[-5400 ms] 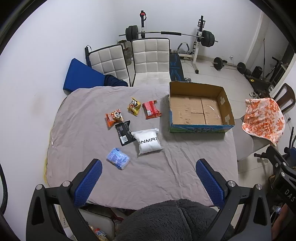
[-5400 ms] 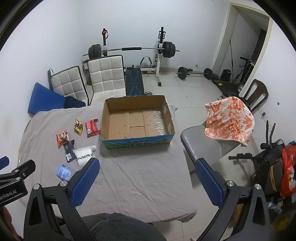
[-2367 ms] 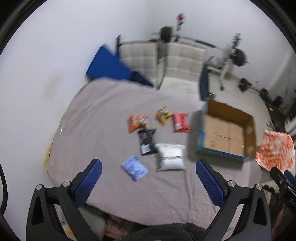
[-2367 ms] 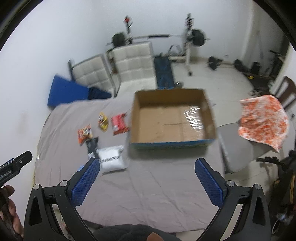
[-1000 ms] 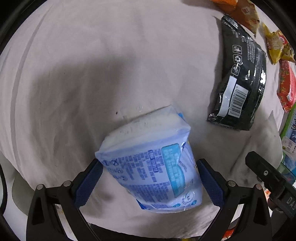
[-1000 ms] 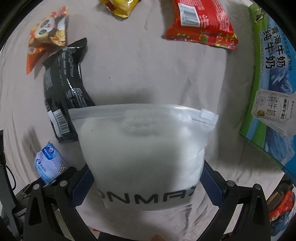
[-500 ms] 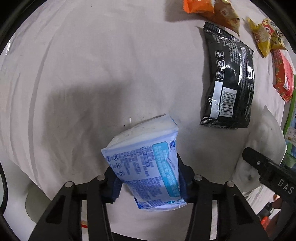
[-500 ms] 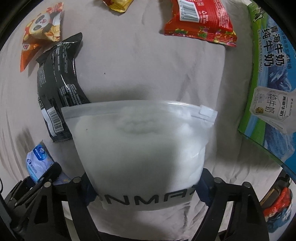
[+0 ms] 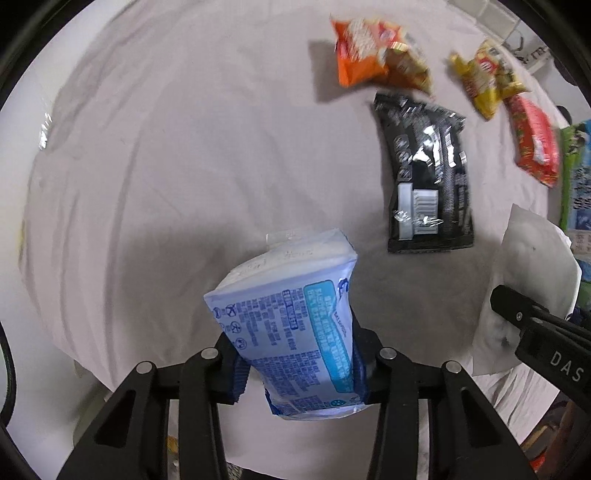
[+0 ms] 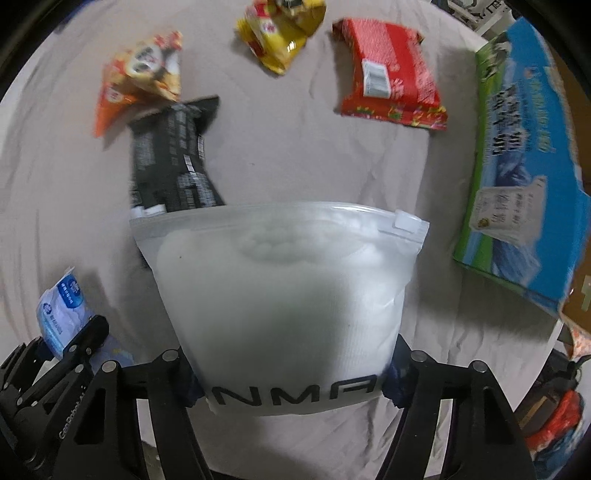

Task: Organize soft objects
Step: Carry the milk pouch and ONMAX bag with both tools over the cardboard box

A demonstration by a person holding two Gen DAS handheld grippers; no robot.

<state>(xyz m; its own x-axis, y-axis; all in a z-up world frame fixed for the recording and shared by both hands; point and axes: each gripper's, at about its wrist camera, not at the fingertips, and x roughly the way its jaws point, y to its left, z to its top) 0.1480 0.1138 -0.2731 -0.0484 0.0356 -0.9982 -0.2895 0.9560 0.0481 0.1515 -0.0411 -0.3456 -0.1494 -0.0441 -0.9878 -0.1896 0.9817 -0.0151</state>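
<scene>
My left gripper (image 9: 299,373) is shut on a blue and white tissue pack (image 9: 291,317) and holds it a little above the grey cloth. My right gripper (image 10: 291,376) is shut on a white zip bag (image 10: 284,291) printed with black letters, lifted off the cloth. The tissue pack also shows at the lower left of the right wrist view (image 10: 62,314), and the zip bag at the right edge of the left wrist view (image 9: 532,280).
On the grey cloth (image 9: 166,166) lie a black packet (image 9: 428,177), an orange snack bag (image 9: 373,51), a yellow snack bag (image 10: 280,33) and a red packet (image 10: 391,70). A cardboard box with a blue and green printed side (image 10: 517,166) stands to the right.
Both grippers came down from high above the table and closed, the left on the tissue pack and the right on the zip bag. Both items have now risen slightly off the cloth.
</scene>
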